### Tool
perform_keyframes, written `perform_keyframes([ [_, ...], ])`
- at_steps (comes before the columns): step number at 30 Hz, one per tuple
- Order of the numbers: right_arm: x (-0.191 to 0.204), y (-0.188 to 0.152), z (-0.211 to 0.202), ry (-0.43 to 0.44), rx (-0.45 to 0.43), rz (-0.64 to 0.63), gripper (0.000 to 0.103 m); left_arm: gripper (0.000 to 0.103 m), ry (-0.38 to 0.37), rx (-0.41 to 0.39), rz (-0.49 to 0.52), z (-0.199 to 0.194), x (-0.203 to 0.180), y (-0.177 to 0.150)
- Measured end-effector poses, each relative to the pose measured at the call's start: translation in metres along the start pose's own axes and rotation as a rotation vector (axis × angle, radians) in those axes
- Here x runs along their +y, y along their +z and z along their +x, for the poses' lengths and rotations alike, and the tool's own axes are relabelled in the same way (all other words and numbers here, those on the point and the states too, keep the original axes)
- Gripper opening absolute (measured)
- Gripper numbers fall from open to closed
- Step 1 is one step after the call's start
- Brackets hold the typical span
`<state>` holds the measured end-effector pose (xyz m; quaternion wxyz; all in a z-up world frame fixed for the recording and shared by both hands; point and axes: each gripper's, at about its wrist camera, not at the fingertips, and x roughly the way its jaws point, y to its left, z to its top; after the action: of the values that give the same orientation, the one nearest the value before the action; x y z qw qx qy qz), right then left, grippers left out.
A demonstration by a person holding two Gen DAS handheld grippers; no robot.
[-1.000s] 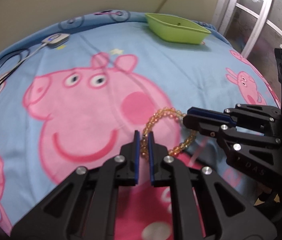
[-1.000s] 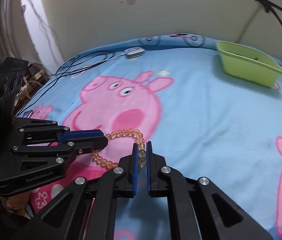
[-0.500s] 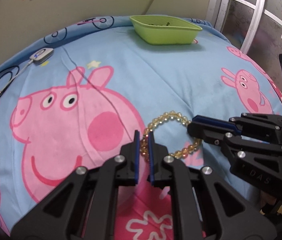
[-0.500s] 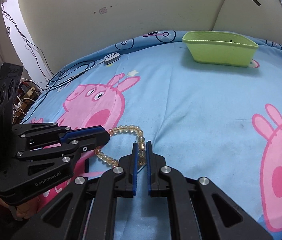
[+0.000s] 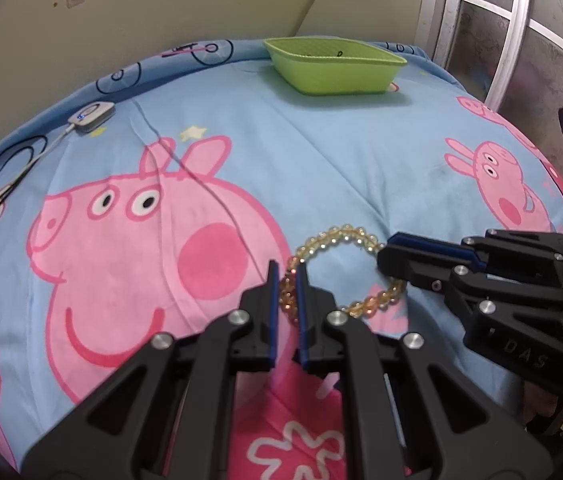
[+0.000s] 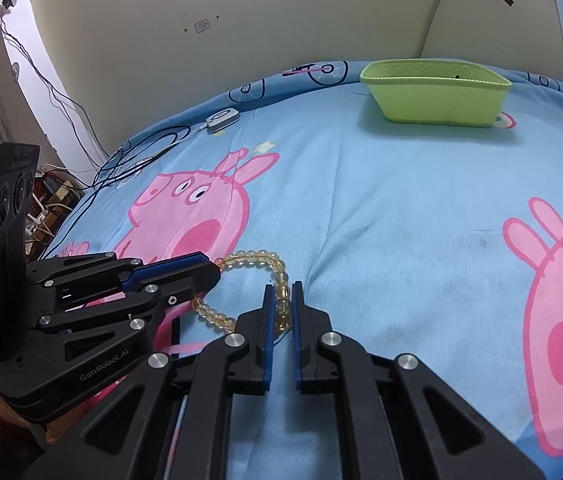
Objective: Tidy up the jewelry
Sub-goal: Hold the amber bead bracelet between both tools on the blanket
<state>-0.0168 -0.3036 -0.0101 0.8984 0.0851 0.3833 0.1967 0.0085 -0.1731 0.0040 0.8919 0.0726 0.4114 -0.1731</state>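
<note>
A bracelet of amber beads (image 5: 345, 234) (image 6: 257, 258) hangs as a loop just above the blue cartoon-pig bedspread (image 5: 341, 152) (image 6: 401, 208), held from two sides. My left gripper (image 5: 286, 280) is shut on its left part; from the right wrist it shows at the left (image 6: 213, 270). My right gripper (image 6: 281, 294) is shut on the opposite part, and it enters the left wrist view from the right (image 5: 385, 256). A green plastic basket (image 5: 337, 76) (image 6: 437, 100) stands at the far edge of the bed, with a small dark item inside.
A white puck-shaped device (image 5: 91, 116) (image 6: 223, 118) on a cable lies at the back left, with black cables (image 6: 129, 160) trailing off the bed. A wall runs behind the bed. A white window frame (image 5: 513, 40) stands at the right.
Both grippers have carried the bracelet a little across the bed, still gripping it. The views have turned, so the green basket sits nearer the middle and looks larger.
</note>
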Motion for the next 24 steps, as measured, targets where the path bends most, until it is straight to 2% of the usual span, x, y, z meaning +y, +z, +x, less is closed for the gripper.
perform_keyframes([
  [13,0.0,-0.001,-0.001,0.004,-0.006,0.004,0.0,0.008,0.003,-0.006,0.003,-0.001,0.0,-0.001],
  [16,-0.001,-0.001,-0.001,0.004,-0.006,0.004,0.0,0.013,0.009,-0.005,-0.003,-0.001,0.002,-0.001],
  [18,-0.001,0.0,-0.001,0.002,-0.006,-0.001,0.0,0.021,0.004,-0.002,-0.022,0.0,0.007,-0.001],
  [21,0.001,-0.001,-0.002,-0.007,-0.009,-0.004,0.0,0.022,-0.03,0.002,-0.053,0.0,0.016,0.0],
  [24,0.002,-0.002,-0.002,-0.016,-0.012,-0.008,0.0,0.022,-0.021,0.0,-0.045,0.001,0.014,0.0],
])
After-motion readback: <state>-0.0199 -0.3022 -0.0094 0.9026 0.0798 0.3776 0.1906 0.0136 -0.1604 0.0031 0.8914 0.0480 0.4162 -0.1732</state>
